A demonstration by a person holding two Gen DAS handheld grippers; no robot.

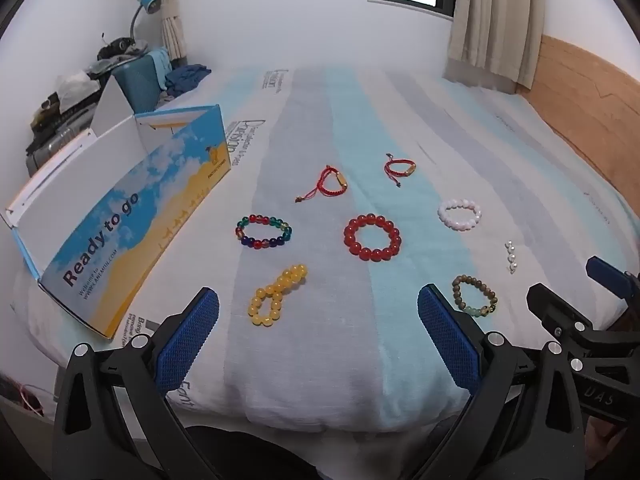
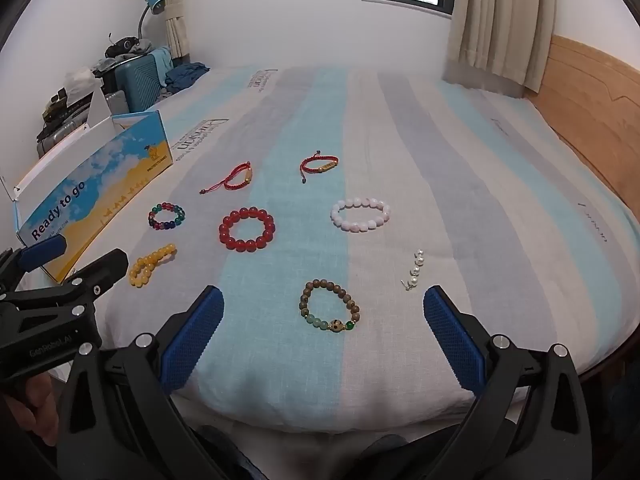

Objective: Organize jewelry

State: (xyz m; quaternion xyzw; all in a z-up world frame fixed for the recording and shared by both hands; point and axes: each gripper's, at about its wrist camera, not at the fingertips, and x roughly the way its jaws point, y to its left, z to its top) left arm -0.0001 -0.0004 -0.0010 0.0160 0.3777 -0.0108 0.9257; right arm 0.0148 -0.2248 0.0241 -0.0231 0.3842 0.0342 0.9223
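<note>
Nearest, the left gripper [image 1: 318, 322] and the right gripper [image 2: 323, 322] both hang over the bed's front edge with jaws spread wide, holding nothing. Beyond them on the striped bedsheet [image 2: 460, 184] lie the wooden bead bracelet [image 2: 329, 306], pearl earring [image 2: 414, 269], yellow bead bracelet [image 1: 276, 294], red bead bracelet [image 1: 372, 237], multicolour bead bracelet [image 1: 263, 231], white bead bracelet [image 1: 459, 214] and, farthest, two red cord bracelets [image 1: 332, 183], all apart. At the left stands an open cardboard box [image 1: 132, 216] printed "Ready to go"; its contents cannot be seen.
</note>
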